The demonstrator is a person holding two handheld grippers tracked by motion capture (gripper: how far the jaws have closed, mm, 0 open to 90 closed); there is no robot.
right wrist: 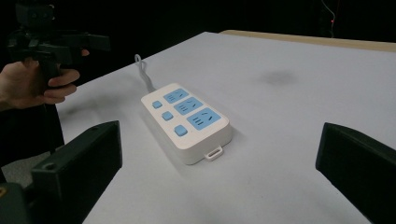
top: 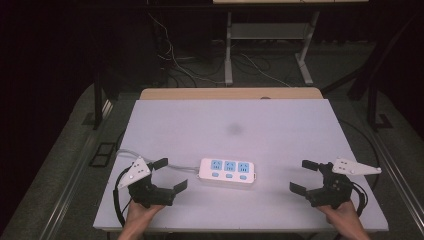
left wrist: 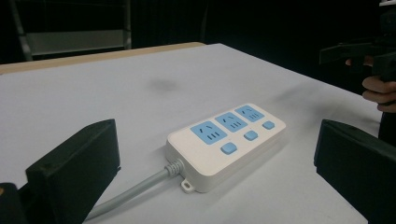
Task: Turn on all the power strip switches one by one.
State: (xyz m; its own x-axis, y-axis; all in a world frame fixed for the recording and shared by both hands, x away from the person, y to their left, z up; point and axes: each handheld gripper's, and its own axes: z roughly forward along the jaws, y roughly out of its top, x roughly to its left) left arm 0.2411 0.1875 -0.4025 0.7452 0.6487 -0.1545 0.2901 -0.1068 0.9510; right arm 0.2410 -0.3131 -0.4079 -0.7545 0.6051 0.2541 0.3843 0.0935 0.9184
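A white power strip (top: 227, 171) with three blue sockets and three blue buttons lies flat on the white table (top: 235, 120), its grey cord (top: 175, 166) running off to the left. My left gripper (top: 170, 173) hovers just left of the strip, jaws wide apart and empty. In the left gripper view the power strip (left wrist: 227, 144) lies ahead between the jaws. My right gripper (top: 303, 176) stands off to the strip's right, also open and empty. In the right gripper view the power strip (right wrist: 186, 120) lies ahead, with the left gripper (right wrist: 56, 46) beyond it.
A faint dark smudge (top: 234, 129) marks the table beyond the strip. A tan board edge (top: 230, 93) borders the table's far side. Behind it stand metal frame legs (top: 229, 50) and loose cables (top: 175, 60) on the floor.
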